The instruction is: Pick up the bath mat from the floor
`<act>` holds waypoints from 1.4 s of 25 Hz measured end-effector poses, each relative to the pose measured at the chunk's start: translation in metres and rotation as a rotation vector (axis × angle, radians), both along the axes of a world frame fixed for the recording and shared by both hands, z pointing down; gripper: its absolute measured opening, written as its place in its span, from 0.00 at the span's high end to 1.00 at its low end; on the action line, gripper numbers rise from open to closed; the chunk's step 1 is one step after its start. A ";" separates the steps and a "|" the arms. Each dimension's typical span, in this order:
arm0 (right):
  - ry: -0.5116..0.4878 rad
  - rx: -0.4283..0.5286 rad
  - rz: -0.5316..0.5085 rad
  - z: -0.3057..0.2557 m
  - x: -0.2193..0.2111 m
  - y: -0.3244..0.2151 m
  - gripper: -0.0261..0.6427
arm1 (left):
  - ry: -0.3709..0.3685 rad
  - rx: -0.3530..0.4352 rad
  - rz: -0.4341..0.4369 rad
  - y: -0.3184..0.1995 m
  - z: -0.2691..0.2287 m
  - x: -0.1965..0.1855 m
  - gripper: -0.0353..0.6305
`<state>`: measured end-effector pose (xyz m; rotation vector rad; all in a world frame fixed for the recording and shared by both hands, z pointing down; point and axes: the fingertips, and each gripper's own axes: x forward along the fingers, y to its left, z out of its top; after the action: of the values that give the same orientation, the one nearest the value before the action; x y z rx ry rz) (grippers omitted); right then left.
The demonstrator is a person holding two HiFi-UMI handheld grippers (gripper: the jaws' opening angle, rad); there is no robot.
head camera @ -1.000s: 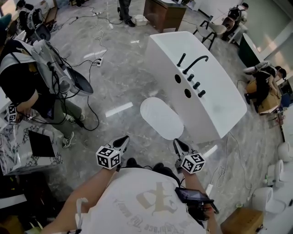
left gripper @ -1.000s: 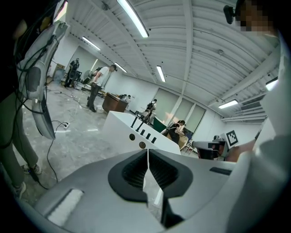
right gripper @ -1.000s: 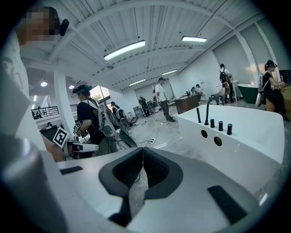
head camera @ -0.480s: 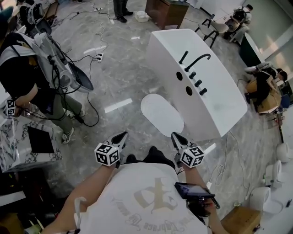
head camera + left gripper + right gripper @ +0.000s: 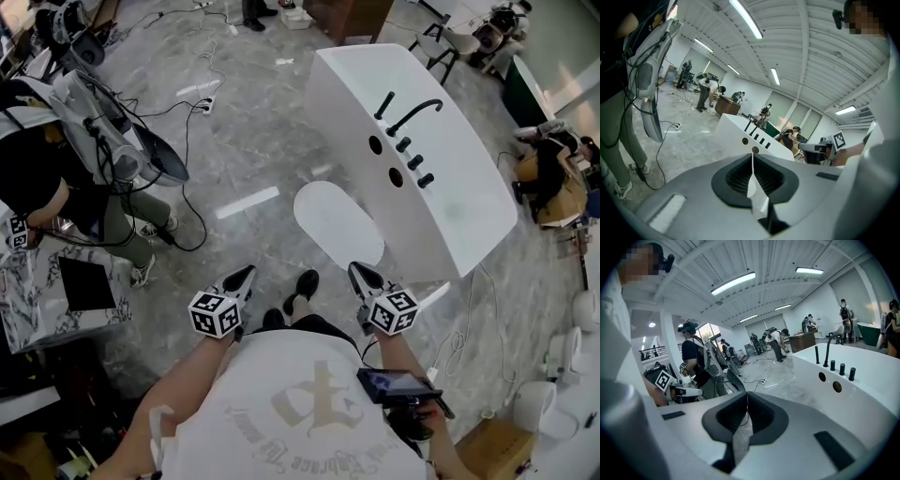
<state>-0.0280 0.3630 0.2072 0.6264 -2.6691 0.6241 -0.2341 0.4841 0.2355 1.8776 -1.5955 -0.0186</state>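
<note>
The bath mat, a white oval, lies flat on the grey marble floor against the side of the white bathtub. Both grippers are held low in front of the person's body, short of the mat's near end. My left gripper is to the mat's lower left and my right gripper sits just below its near edge. In the left gripper view the jaws of the left gripper meet with nothing between them. The right gripper is shut and empty too. Neither gripper view shows the mat.
A person carrying equipment stands at the left, with black cables trailing over the floor. A marble-topped table is at the lower left. Toilets and a wooden box are at the lower right. My shoe is between the grippers.
The person has stepped forward: one shoe now shows between the grippers, and mat and tub sit closer. Both grippers have moved towards the mat, still shut.
</note>
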 end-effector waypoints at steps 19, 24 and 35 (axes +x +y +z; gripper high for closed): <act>-0.087 -0.059 0.027 0.023 -0.024 -0.160 0.95 | -0.078 -0.035 0.085 -0.166 -0.016 -0.006 0.93; -0.101 -0.071 0.057 0.027 -0.008 -0.198 0.95 | -0.095 -0.036 0.125 -0.214 -0.021 0.009 0.93; -0.112 -0.082 0.146 0.043 0.006 -0.279 0.95 | -0.100 -0.073 0.193 -0.302 -0.008 0.011 0.93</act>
<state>-0.0219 0.0843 0.2504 0.7901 -2.7009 0.8267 -0.2234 0.1821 0.2278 1.9942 -1.4520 0.2173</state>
